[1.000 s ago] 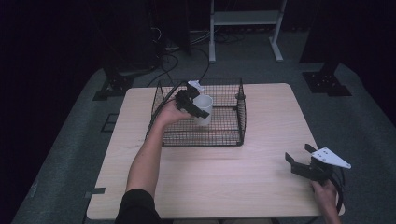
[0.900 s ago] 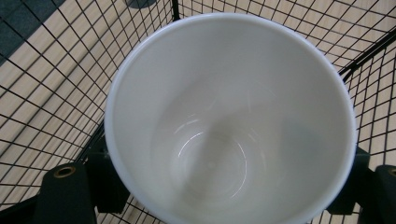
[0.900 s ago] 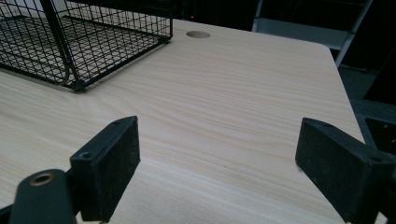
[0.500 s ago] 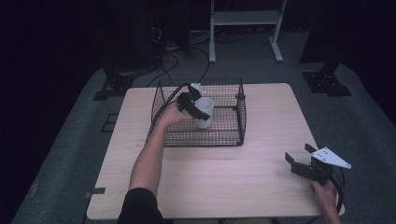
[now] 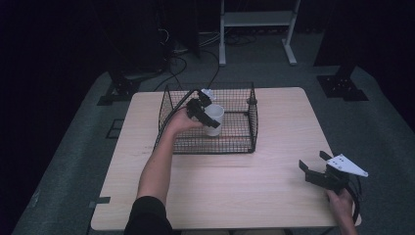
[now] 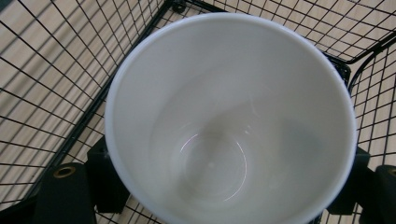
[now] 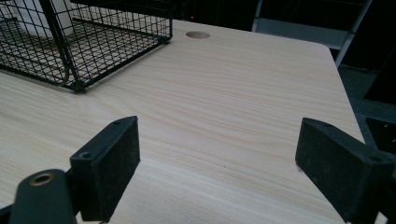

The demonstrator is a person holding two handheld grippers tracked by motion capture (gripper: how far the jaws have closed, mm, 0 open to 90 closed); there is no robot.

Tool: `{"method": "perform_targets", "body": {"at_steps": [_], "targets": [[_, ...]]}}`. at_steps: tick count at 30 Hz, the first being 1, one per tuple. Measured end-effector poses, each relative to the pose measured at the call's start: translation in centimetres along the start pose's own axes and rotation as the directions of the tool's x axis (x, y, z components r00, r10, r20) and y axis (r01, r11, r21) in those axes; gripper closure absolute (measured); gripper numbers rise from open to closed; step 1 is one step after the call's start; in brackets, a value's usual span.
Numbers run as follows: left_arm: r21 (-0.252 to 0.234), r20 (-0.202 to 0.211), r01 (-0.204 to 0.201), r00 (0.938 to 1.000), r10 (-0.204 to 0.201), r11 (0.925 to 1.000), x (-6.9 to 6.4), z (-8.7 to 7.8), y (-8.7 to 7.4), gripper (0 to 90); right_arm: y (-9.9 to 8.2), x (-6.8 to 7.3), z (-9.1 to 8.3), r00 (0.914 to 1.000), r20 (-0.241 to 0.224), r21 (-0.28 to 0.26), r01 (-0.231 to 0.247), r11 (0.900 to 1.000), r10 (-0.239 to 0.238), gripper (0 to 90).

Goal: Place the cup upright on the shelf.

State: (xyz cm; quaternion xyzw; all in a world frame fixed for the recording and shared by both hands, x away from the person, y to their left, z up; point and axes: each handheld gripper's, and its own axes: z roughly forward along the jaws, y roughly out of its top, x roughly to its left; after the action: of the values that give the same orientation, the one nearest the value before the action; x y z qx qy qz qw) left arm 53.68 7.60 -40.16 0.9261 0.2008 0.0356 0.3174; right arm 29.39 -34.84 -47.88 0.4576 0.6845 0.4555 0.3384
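Under the high camera lies my pale wooden table (image 5: 235, 181), standing on grey carpet in a dark room, with a white metal frame (image 5: 254, 19) and black cables (image 5: 195, 54) on the floor beyond its far edge. Toward the far side of the tabletop sits a black wire basket (image 5: 244, 147), open at the top.

My left gripper (image 5: 204, 111) reaches down into that basket from its left side, and its jaws are pinched on a white cup (image 5: 214, 120). From the left gripper view I look straight into the cup's mouth (image 6: 229, 121): it is empty, smooth and glossy inside, and my two black pads press against its outer wall on either side near the bottom of the view. The basket's mesh shows all around it with the table's wood grain beneath, so the cup is inside the basket; whether it rests on the wire floor or hangs just above it I cannot tell.

My left forearm stretches forward from the near edge, bare below a dark sleeve, with the wrist bent over the basket's rim.

My right gripper (image 5: 327, 171) sits near the table's near right corner, well apart from the basket. Its jaws are spread wide with nothing between them but bare wood, and my right hand (image 5: 340, 203) holds it from behind, pointing it toward the basket.
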Motion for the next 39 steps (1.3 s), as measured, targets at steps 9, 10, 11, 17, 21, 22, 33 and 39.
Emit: {"method": "perform_targets", "body": {"at_steps": [9,10,11,17,21,22,33,39], "targets": [[0.025,-0.001,-0.005,1.0,0.005,0.9997,-0.19,0.63,0.07,21.2,0.0,0.02,-0.01,1.0,0.001,-0.002,0.003,1.0,-0.003,13.0],[0.024,0.0,-0.005,1.0,0.005,0.9997,-0.17,0.66,0.06,21.2,-0.01,0.03,-0.01,1.0,0.0,-0.002,0.003,1.0,-0.003,13.0],[0.021,0.0,-0.003,1.0,0.003,0.9998,-0.14,0.66,0.06,21.2,0.0,0.03,-0.01,1.0,0.001,-0.002,0.003,1.0,-0.003,13.0],[0.025,-0.002,0.0,1.0,0.0,0.9997,-0.05,0.6,-0.03,21.1,0.0,0.01,0.0,1.0,0.001,-0.001,0.001,1.0,-0.001,13.0],[0.035,-0.007,-0.008,0.9999,0.008,0.9994,-0.16,0.51,-0.06,20.9,0.0,0.03,-0.01,1.0,0.001,-0.001,0.002,1.0,-0.002,13.0],[0.037,-0.008,-0.011,0.9999,0.011,0.9993,-0.19,0.5,-0.06,20.9,0.0,0.03,0.0,1.0,0.001,-0.001,0.002,1.0,-0.002,13.1],[0.035,-0.004,-0.013,0.9999,0.013,0.9993,-0.28,0.26,-0.07,19.5,0.0,0.03,-0.01,1.0,0.001,0.0,0.002,1.0,-0.002,13.1],[0.032,-0.003,-0.016,0.9999,0.016,0.9994,-0.45,-0.07,-0.05,18.6,0.0,0.03,0.01,1.0,0.001,0.001,0.002,1.0,-0.002,13.1]]}}
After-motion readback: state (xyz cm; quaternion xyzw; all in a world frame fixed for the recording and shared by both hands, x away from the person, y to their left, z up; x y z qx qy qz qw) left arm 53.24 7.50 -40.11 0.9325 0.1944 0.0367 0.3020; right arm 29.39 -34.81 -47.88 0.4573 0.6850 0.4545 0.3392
